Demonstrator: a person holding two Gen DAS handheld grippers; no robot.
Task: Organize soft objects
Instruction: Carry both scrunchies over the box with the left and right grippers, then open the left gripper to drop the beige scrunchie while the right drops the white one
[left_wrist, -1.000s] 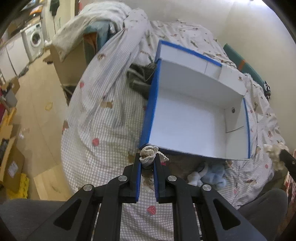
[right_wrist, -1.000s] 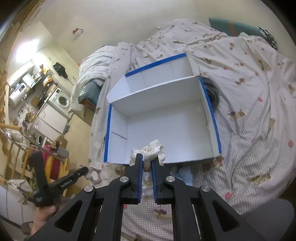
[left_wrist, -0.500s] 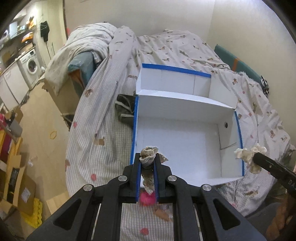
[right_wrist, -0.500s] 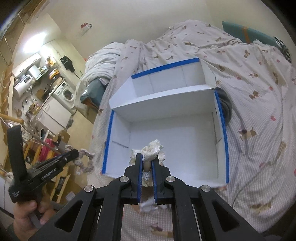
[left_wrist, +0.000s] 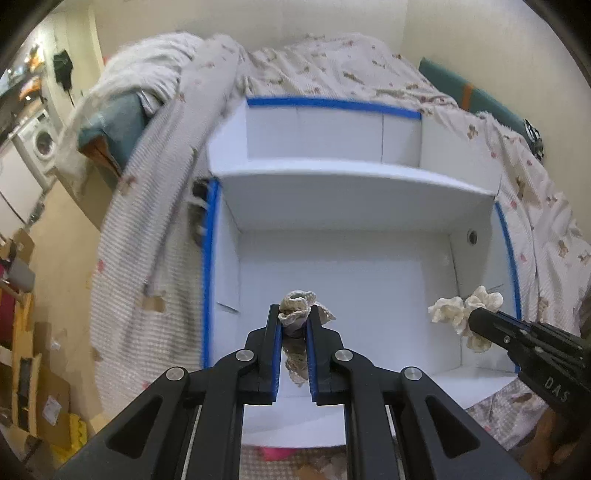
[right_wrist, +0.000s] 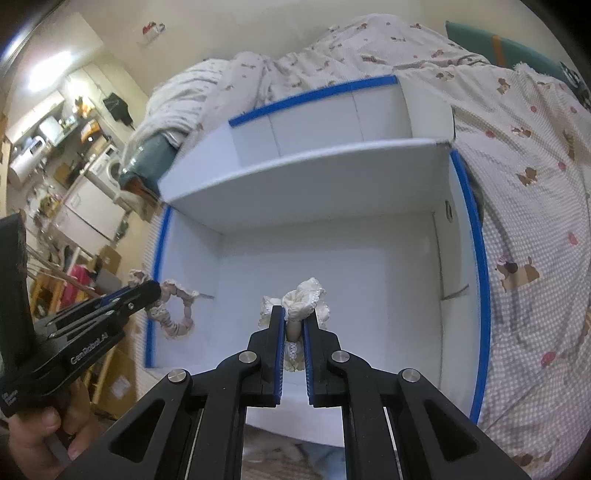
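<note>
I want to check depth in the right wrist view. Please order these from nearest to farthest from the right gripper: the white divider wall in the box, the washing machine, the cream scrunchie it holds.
1. cream scrunchie, pinched in the right gripper.
2. white divider wall, ahead across the box.
3. washing machine, far left, off the bed.

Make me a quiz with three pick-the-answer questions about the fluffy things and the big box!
1. Where is the white box?
A. on the bed
B. on the floor
C. on a chair

2. What colour are the box's edge strips?
A. red
B. blue
C. green

3. What are the left tongs doing?
A. hanging open
B. lying on the bed
C. pinching a beige scrunchie

Answers: 1 A, the patterned bedspread surrounds the box. 2 B, blue tape lines its rims. 3 C, the scrunchie bulges between the closed fingers; the right tongs hold a cream scrunchie likewise.
</note>
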